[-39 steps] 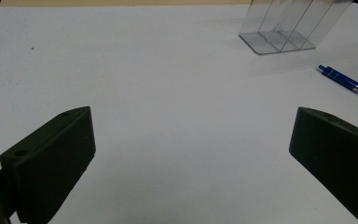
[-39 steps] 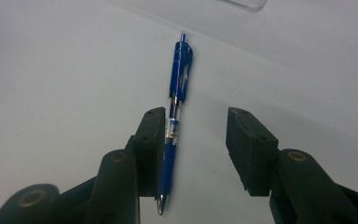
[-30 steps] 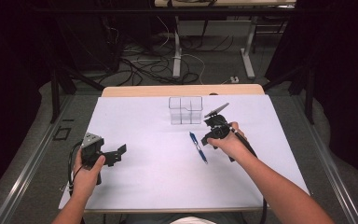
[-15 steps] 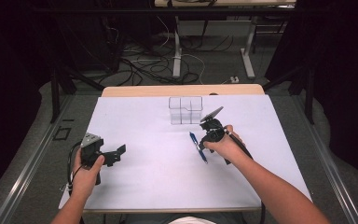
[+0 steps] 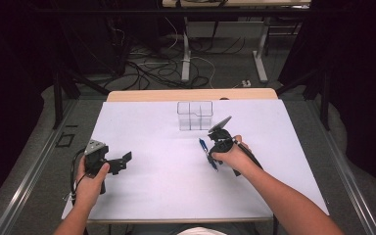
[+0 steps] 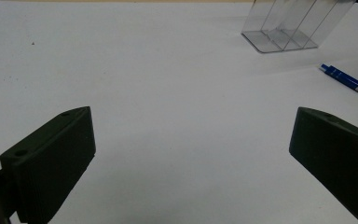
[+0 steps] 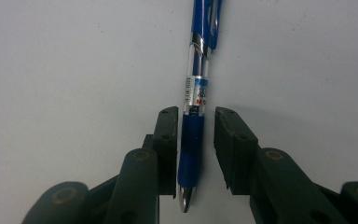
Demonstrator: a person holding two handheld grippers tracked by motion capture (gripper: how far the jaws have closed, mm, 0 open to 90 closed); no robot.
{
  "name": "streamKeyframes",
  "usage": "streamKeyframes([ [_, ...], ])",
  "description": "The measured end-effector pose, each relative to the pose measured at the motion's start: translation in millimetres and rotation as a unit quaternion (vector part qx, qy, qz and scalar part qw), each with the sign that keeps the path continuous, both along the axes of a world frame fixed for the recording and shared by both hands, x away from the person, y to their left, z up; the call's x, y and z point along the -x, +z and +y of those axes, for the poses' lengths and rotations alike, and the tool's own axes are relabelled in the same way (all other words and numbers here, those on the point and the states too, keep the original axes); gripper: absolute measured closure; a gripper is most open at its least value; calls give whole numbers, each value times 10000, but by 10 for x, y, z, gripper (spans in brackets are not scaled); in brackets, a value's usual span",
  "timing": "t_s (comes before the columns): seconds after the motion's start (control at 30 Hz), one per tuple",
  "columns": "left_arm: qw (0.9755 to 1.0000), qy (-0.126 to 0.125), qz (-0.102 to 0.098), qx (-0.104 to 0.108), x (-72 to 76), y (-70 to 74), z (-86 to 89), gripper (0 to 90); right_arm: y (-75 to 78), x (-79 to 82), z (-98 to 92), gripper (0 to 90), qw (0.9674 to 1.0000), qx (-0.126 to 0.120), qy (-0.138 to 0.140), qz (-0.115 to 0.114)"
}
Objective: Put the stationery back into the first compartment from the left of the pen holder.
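A blue pen [image 5: 207, 151] lies on the white tabletop [image 5: 166, 196], right of centre. My right gripper [image 5: 214, 153] points down over the pen's near end. In the right gripper view the pen [image 7: 196, 88] runs between the two jaws of the right gripper [image 7: 196, 113]. The left pad is at the blue grip and a narrow gap shows at the right pad, so the gripper is open. My left gripper [image 5: 123, 161] is held at the table's left side, wide open with nothing between its jaws [image 6: 193, 116]. The pen [image 6: 349, 81] lies far to its right.
A clear plastic box with dividers [image 5: 195, 115] stands at the back middle of the table, just beyond the pen, and at the top right in the left gripper view [image 6: 289, 28]. The floor behind the table holds cables and table legs.
My right gripper has come down and slightly nearer, settling over the pen's near end. The left hand and the pen have not moved.
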State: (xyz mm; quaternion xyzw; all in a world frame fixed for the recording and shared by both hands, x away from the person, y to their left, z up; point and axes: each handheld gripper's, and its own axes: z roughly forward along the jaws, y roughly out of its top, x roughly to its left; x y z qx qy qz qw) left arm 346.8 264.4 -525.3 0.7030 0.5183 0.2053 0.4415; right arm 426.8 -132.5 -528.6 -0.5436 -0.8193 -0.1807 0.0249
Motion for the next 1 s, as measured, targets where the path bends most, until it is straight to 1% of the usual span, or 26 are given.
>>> streamKeyframes([
  [0.07,10000,-8,-4,4,3,4,2,2,-12,1,9,712,10000,7,-26,34],
  [0.1,10000,-19,-11,-52,3,8,10,1,-16,1,12,716,10000,-5,-32,22],
  [0.23,10000,1,-12,-60,5,7,12,2,-21,-6,23,728,9999,-30,-109,44],
  [0.4,10000,-4,-1,-65,15,13,-2,1,-17,-18,13,758,9999,45,-96,68],
  [0.53,10000,-9,-12,-48,11,11,-7,2,-27,-18,10,791,9997,-47,-210,132],
  [0.6,10000,-9,-16,-51,12,12,-7,2,-34,-13,17,795,9996,-71,-250,99],
  [0.73,10000,-10,-15,-53,15,13,-10,2,-26,-18,12,798,9995,-37,-272,164],
  [0.83,10000,-13,-21,-57,17,15,-15,2,-30,-14,16,799,9994,-66,-312,142],
  [1.0,10000,-12,-21,-58,19,15,-14,2,-27,-16,15,800,9993,-56,-333,167],
])
